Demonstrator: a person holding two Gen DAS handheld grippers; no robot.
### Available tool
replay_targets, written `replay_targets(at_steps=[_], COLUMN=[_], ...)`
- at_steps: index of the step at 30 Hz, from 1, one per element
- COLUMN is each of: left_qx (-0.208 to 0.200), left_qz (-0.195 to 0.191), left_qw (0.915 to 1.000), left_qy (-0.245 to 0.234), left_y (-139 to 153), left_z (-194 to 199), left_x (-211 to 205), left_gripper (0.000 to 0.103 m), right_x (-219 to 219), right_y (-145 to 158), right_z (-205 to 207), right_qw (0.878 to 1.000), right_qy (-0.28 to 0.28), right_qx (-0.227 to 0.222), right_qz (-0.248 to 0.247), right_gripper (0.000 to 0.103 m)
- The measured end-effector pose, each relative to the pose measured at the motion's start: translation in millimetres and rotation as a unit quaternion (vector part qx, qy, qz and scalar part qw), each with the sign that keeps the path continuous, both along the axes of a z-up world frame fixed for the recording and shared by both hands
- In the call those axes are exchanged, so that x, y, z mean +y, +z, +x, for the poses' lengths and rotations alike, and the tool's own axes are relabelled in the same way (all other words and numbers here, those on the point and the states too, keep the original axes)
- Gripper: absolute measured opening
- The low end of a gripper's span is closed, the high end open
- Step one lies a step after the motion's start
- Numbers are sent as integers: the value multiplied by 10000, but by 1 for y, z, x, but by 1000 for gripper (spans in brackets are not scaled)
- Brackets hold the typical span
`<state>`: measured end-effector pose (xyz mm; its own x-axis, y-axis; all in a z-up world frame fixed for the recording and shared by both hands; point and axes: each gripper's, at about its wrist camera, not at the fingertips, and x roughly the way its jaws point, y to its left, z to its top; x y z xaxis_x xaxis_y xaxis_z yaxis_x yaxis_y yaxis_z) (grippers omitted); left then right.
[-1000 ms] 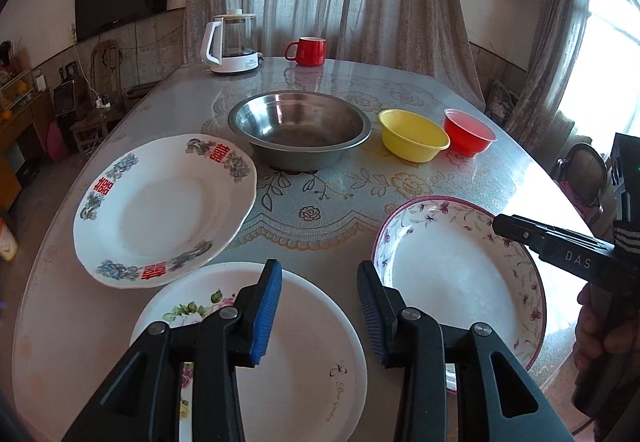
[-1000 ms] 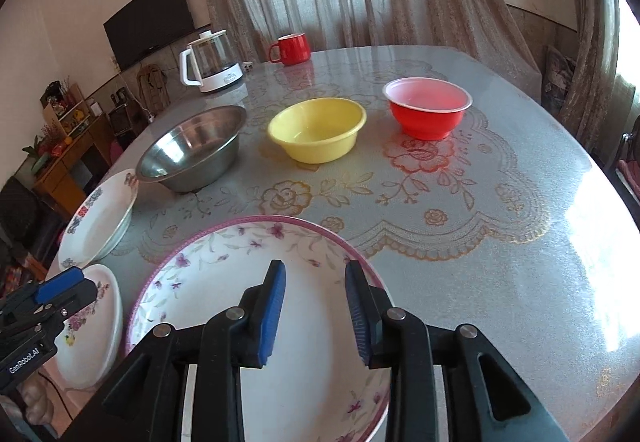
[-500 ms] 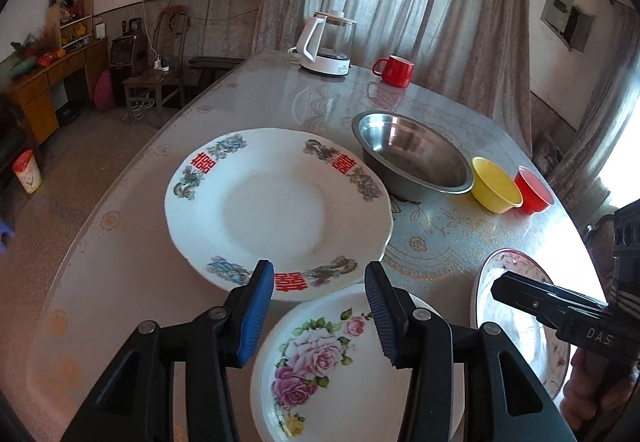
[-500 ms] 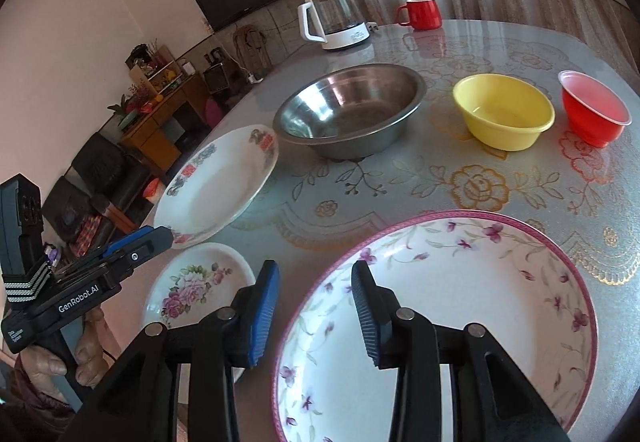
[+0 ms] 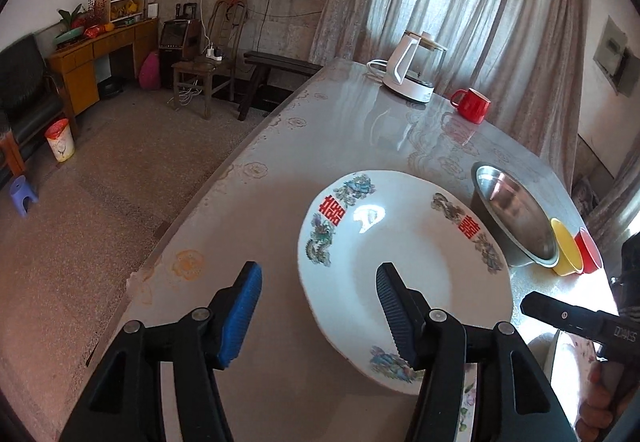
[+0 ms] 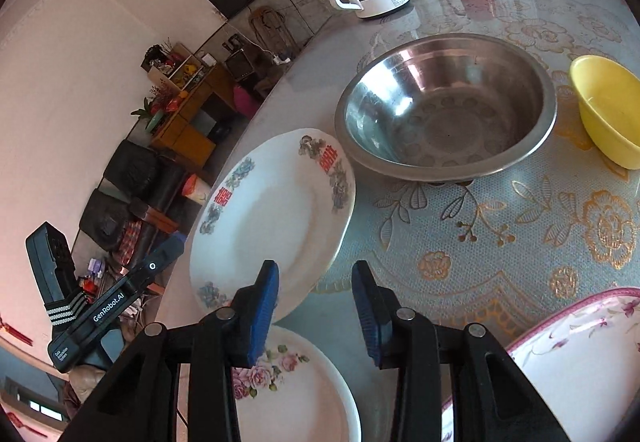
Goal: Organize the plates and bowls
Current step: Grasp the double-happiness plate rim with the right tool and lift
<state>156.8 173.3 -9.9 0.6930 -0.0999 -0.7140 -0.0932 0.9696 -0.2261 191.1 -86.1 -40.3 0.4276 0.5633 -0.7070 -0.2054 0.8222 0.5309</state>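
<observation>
Plates on the tabletop (image 5: 360,130), red-character plate (image 5: 404,266) just left of the steel bowl (image 6: 444,110), your left hand-held gripper (image 5: 318,306) opening over its rim, empty, your right hand-held gripper (image 6: 316,306) parted, empty.
</observation>
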Motion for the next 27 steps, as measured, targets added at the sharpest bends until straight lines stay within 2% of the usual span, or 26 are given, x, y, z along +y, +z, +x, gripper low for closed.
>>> replay_targets(at_steps=[5, 8, 10, 11, 17, 20, 22, 24, 27], left_qx=[134, 264, 337, 322, 397, 431, 423, 354, 354], left_qz=[-113, -393, -580, -611, -612, -428, -602, -738, -422], left_qw=[9998, 9986, 9972, 9968, 9953, 9963, 9955, 9944, 9956], left_qy=[-101, -253, -335, -401, -635, -608, -597, -674, -763], left_y=[-15, -24, -28, -28, -32, -33, -33, -32, -34], left_z=[22, 33, 39, 42, 70, 73, 69, 61, 57], left_x=[10, 14, 14, 13, -2, -7, -1, 2, -3], left_gripper=[60, 58, 48, 47, 46, 45, 37, 35, 35], right_x=[15, 19, 22, 24, 32, 37, 38, 38, 39], right_y=[-13, -21, -24, -25, -31, -34, -33, -30, -30], right_z=[22, 32, 36, 37, 49, 54, 55, 53, 55], right_qw=[9997, 9994, 9992, 9992, 9987, 9983, 9985, 9984, 9982], right_qy=[11, 15, 59, 88, 135, 211, 195, 182, 186], right_qx=[220, 340, 391, 398, 482, 531, 468, 412, 322], right_qz=[-58, -43, 1, -8, -100, -133, -226, -332, -475], right_gripper=[38, 38, 38, 38, 37, 38, 38, 38, 38])
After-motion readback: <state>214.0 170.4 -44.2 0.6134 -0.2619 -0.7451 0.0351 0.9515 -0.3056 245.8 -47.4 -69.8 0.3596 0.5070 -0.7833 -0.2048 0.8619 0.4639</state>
